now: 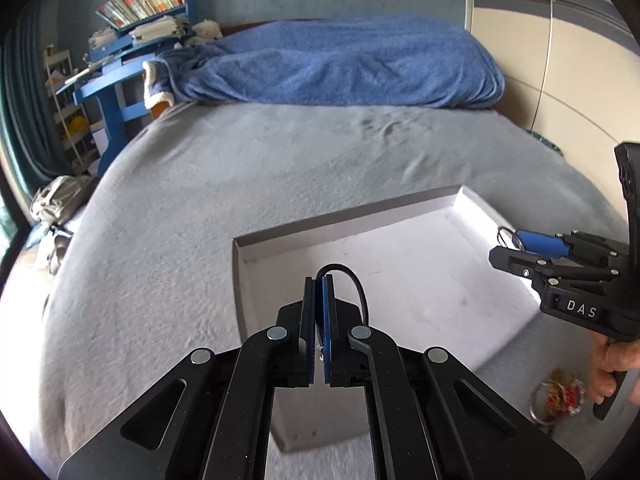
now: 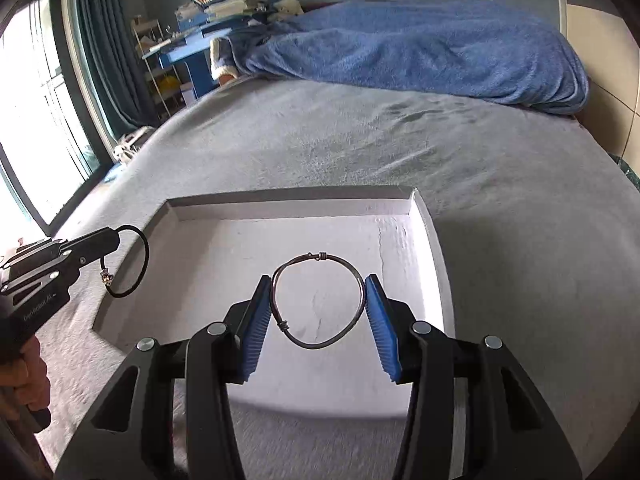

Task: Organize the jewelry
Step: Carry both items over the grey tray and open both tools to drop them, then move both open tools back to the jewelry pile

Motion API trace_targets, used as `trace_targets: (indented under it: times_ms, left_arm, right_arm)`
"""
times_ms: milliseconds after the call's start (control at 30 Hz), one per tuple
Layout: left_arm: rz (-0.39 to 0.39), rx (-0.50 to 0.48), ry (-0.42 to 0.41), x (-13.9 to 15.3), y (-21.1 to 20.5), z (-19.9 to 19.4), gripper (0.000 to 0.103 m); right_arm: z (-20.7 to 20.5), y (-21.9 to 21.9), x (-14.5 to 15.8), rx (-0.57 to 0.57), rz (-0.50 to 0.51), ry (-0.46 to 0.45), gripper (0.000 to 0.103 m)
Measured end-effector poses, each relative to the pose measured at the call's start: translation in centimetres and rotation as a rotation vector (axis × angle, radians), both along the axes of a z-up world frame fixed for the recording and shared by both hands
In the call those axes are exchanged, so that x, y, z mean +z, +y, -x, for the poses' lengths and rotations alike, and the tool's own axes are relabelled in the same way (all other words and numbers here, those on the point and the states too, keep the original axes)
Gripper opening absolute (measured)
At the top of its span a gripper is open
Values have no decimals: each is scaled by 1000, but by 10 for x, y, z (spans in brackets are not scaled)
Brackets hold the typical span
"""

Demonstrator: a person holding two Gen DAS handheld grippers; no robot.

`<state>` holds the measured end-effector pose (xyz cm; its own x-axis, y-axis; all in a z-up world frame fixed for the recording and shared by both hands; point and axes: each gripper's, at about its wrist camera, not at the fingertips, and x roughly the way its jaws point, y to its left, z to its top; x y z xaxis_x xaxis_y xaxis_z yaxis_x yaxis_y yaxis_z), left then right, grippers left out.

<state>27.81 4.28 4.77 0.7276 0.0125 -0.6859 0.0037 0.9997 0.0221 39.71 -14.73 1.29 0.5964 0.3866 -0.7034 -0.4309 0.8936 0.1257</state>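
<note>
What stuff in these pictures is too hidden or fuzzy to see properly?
- Left wrist view: the colourful jewelry piece on the grey blanket is blurred at the fisheye edge; its type is unclear.
- Left wrist view: the black cord bracelet is mostly hidden between the left gripper pads.
- Right wrist view: the white tray's near edge hides behind the right gripper.

Home bedroom: grey-covered bed (image 1: 240, 184), blue blanket (image 1: 340, 64), bookshelf desk (image 1: 132, 32), curtains (image 2: 104, 40).
</note>
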Motion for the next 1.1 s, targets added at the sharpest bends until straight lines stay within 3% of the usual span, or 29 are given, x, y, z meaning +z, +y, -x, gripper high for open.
trace_targets:
  times_ms: [433, 533, 600, 700, 867, 1100]
  left_arm:
    - [-32, -24, 86, -46, -12, -26, 4]
    - [-32, -21, 87, -46, -12, -26, 19]
    - [-31, -19, 72, -44, -12, -23, 38]
    - [-46, -19, 55, -40, -12, -17, 53]
    - [-52, -11, 2, -27, -11, 1, 69]
    - [-36, -14, -38, -15, -9, 35, 79]
  right_arm:
    - [-31, 8, -41, -12, 87, 83, 47]
    - [-29, 8, -43, -10, 88, 88, 47]
    - [-26, 8, -40, -8, 82, 77, 49]
    - [-18, 6, -33, -3, 57, 48, 56]
    - [3, -2, -19, -4, 20, -4, 59]
    - [41, -31, -9, -51, -33, -61, 68]
